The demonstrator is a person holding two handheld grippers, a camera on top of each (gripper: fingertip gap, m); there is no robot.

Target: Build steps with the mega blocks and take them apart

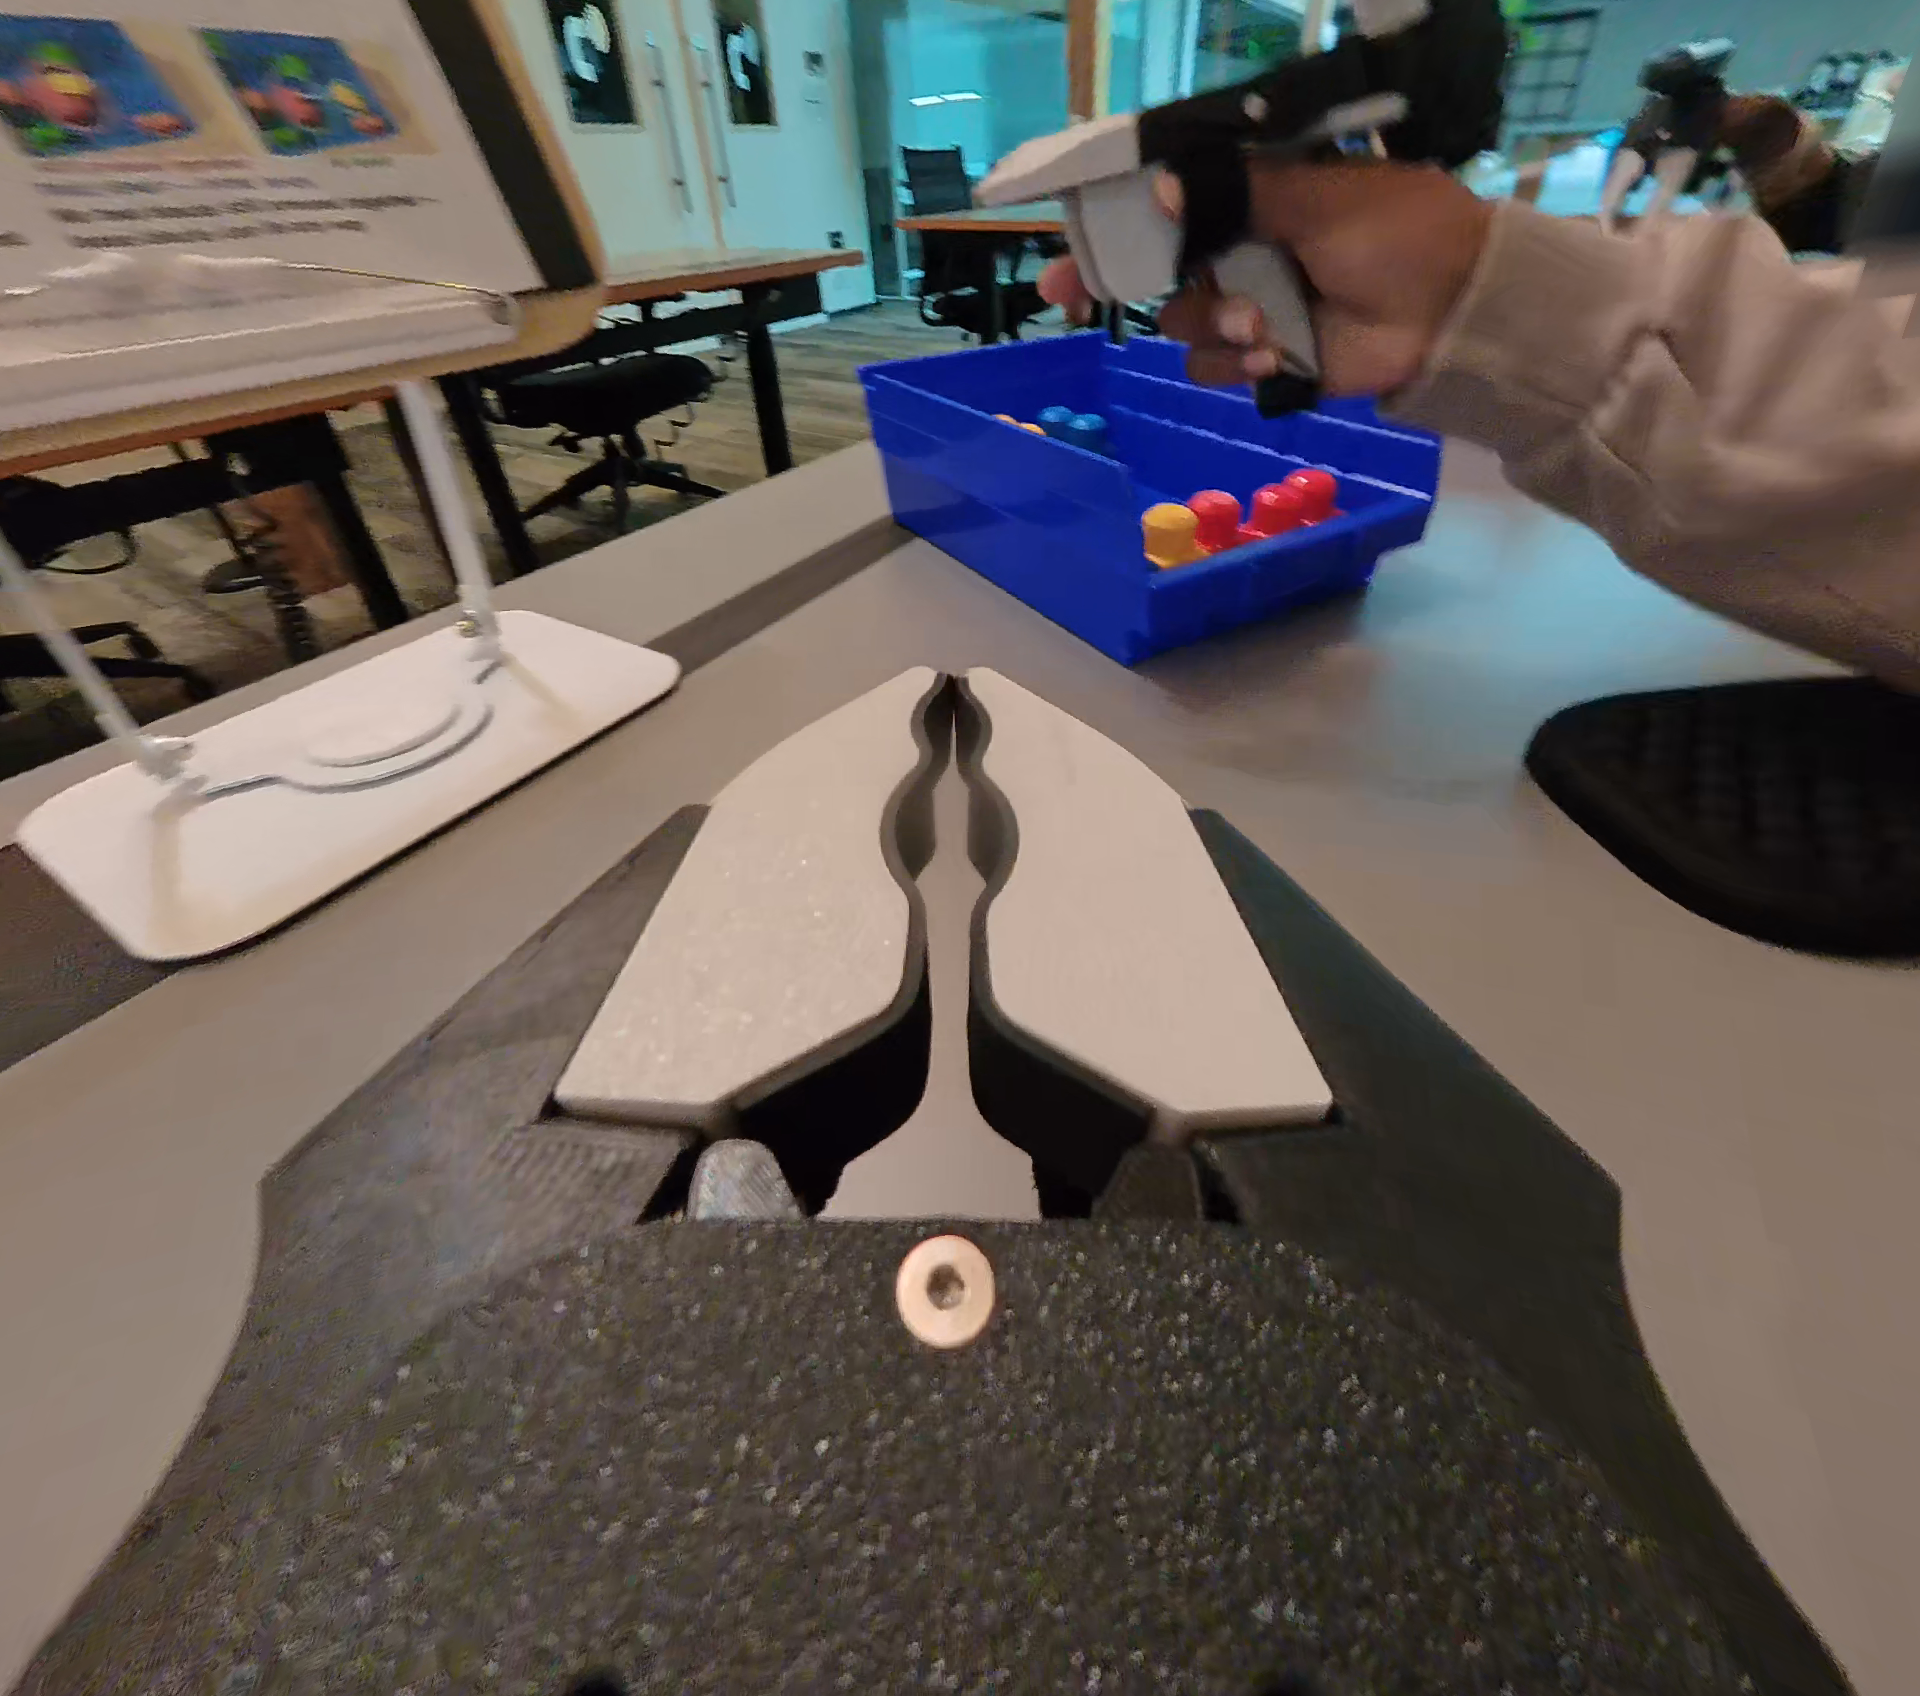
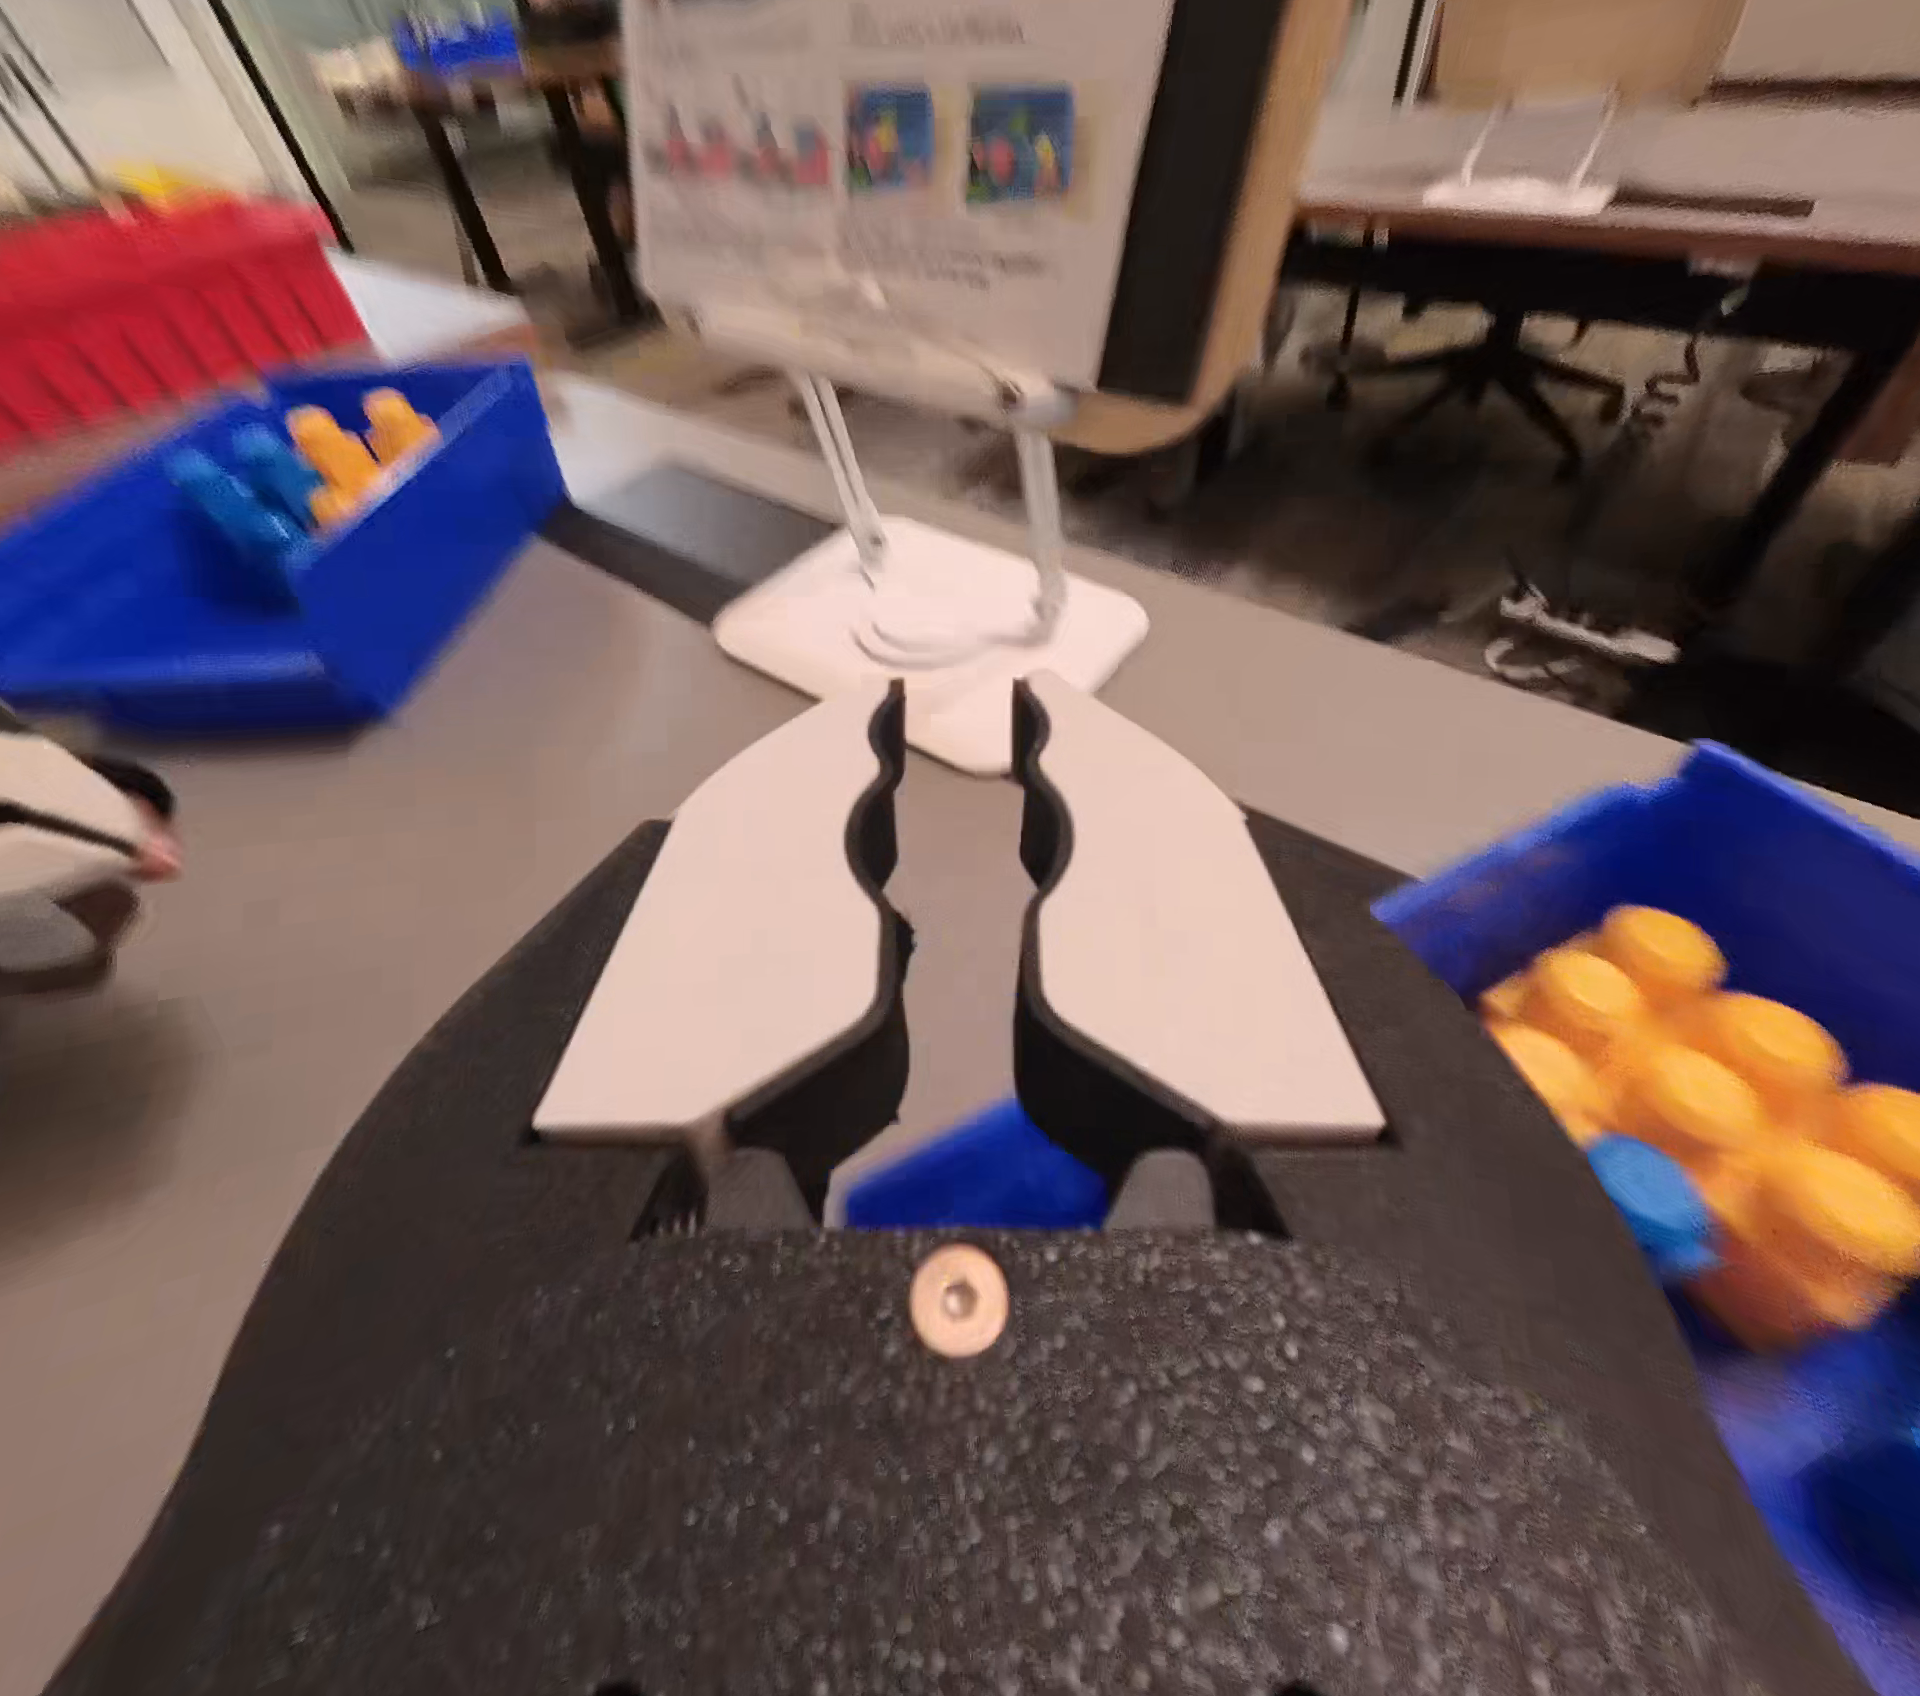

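My left gripper (image 1: 954, 692) is shut and empty, low over the grey table (image 1: 1299, 763). Ahead of it stands a blue divided bin (image 1: 1039, 524) holding red blocks (image 1: 1273, 503), a yellow block (image 1: 1169, 532) and blue blocks (image 1: 1072, 425). A hand holds my right gripper (image 1: 1023, 176) above that bin's far side. In the right wrist view my right gripper (image 2: 956, 701) is open and empty. A blue bin (image 2: 1621, 846) with orange blocks (image 2: 1704, 1064) and a blue block (image 2: 1652, 1215) lies below it to the right.
A stand with an instruction sheet (image 1: 208, 88) rests on a white base (image 1: 343, 773) (image 2: 935, 628) near the table's far edge. A black mesh pad (image 1: 1745, 815) lies at the right. A second blue bin (image 2: 416, 586) and a red bin (image 2: 156, 296) are at the left. The grippers' ends are close to 25 centimeters from one another.
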